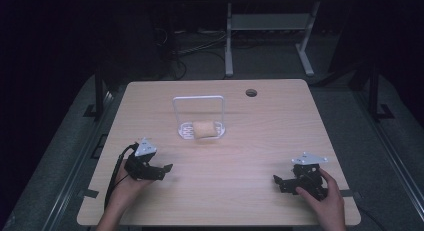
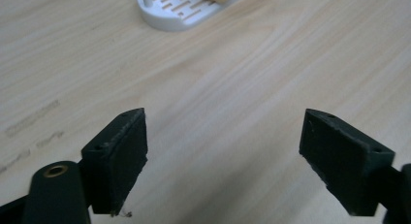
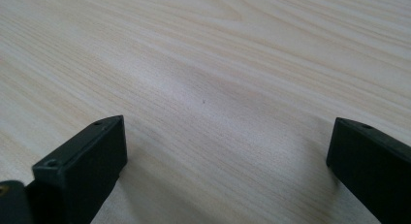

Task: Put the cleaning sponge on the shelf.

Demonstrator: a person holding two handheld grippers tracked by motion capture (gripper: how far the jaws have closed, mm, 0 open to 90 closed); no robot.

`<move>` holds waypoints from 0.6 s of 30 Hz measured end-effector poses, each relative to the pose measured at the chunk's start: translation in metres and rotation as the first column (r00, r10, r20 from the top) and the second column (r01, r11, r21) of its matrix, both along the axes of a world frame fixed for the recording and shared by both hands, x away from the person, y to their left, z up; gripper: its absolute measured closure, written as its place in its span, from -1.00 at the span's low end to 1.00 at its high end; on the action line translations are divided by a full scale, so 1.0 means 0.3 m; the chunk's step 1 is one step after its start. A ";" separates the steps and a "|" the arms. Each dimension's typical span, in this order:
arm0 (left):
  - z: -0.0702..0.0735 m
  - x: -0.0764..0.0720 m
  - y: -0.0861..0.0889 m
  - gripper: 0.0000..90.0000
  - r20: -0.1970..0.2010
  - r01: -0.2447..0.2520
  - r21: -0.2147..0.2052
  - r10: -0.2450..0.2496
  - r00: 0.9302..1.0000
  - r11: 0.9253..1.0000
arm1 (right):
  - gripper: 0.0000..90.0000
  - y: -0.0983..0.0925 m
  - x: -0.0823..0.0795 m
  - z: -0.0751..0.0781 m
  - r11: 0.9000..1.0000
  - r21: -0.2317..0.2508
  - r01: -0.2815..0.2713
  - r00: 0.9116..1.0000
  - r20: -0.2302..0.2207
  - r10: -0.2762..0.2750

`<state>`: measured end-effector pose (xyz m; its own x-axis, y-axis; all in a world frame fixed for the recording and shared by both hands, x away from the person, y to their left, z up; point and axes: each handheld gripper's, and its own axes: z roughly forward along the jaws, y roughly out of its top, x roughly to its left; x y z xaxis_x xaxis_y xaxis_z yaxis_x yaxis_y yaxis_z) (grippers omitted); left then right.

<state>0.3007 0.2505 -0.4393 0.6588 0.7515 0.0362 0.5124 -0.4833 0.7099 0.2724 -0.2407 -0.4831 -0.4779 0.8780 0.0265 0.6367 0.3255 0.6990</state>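
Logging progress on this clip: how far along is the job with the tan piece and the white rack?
Looks done: the tan piece lies on the white rack. In hand: nothing; the left gripper and right gripper are open over bare table. Nothing visibly left.

black grippers point(image 1: 159, 169), grey plates, seemingly bare forearms

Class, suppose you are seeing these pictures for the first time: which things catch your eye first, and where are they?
A tan bread-like piece lies on a white slotted rack with a tall wire loop, mid-table towards the far side. At the near edge, the left gripper and the right gripper rest with jaws open and nothing between them.
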 end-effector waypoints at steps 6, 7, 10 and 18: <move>-0.026 -0.038 0.037 -0.67 -0.001 -0.018 0.009 0.018 1.000 1.000 | -0.98 0.001 0.000 0.000 1.000 0.002 0.001 1.000 0.000 -0.001; -0.028 -0.042 0.042 -0.67 -0.002 -0.019 0.011 0.019 1.000 1.000 | -0.98 0.001 0.000 0.000 1.000 0.003 0.002 1.000 -0.001 -0.002; -0.039 -0.056 0.054 -0.68 -0.012 -0.020 0.015 0.020 1.000 1.000 | -0.98 0.000 0.000 0.000 1.000 0.002 0.001 1.000 -0.001 -0.001; -0.073 -0.069 0.072 -0.68 -0.035 -0.034 0.035 0.035 0.999 0.999 | -0.98 0.001 0.000 0.000 1.000 0.002 0.001 1.000 -0.001 -0.001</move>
<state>0.2798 0.2723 -0.4612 0.6341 0.7723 0.0391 0.5537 -0.4887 0.6742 0.2724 -0.2405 -0.4830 -0.4767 0.8786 0.0289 0.6378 0.3231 0.6992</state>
